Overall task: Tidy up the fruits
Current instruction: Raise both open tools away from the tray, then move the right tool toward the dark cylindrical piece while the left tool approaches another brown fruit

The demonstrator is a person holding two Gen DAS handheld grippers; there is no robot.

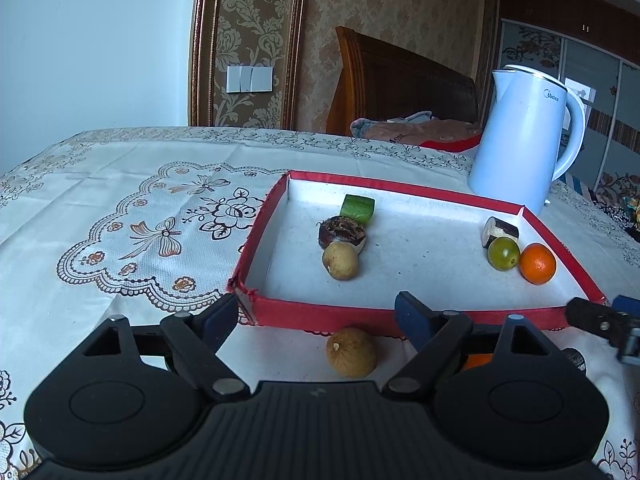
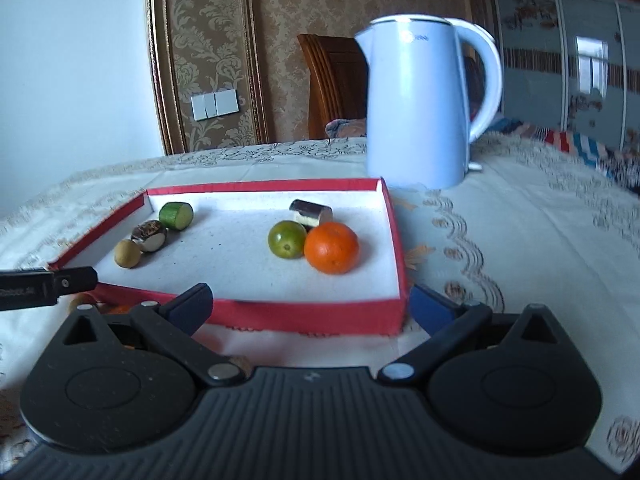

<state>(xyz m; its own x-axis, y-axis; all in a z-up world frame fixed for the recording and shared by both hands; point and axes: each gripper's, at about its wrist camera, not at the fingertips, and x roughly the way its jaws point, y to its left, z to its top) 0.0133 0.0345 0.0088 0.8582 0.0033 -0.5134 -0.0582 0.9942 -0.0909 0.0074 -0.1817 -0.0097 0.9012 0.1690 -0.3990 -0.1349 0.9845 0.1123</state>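
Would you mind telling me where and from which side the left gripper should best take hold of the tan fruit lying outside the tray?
Grip the tan fruit across its round middle, probably coming from above: it lies between the open left gripper fingers, close to the red tray wall.

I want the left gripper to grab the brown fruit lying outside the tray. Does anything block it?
Nothing visible does. The brown fruit lies on the tablecloth between the open left gripper fingers, just short of the red tray wall it must clear.
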